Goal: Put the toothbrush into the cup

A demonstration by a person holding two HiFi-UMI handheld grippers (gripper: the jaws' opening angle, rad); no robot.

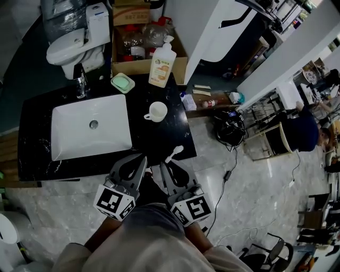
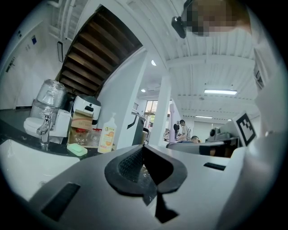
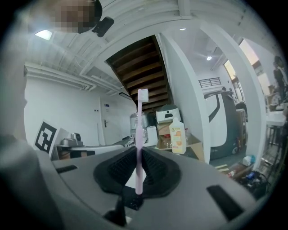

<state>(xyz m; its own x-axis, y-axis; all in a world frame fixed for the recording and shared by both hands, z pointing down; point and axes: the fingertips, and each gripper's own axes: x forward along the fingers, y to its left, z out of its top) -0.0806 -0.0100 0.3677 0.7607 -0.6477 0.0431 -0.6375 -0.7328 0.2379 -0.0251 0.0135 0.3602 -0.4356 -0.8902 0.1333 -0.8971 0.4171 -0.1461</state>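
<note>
I can't read a single word here. The cardboard box [image 1: 131,15] at the upper middle of the head view carries a line of red print, too blurred for me to make out. The pump bottle [image 1: 162,64] just below it has an orange-and-green label, its lettering too small. The cubes on the left gripper [image 1: 144,157] and right gripper [image 1: 164,166] show only black-and-white square patterns.

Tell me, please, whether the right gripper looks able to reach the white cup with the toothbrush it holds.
Probably yes: the right gripper, jaws shut on the toothbrush, is at the near edge of the counter, and only bare black surface lies between it and the open-topped cup.
</note>
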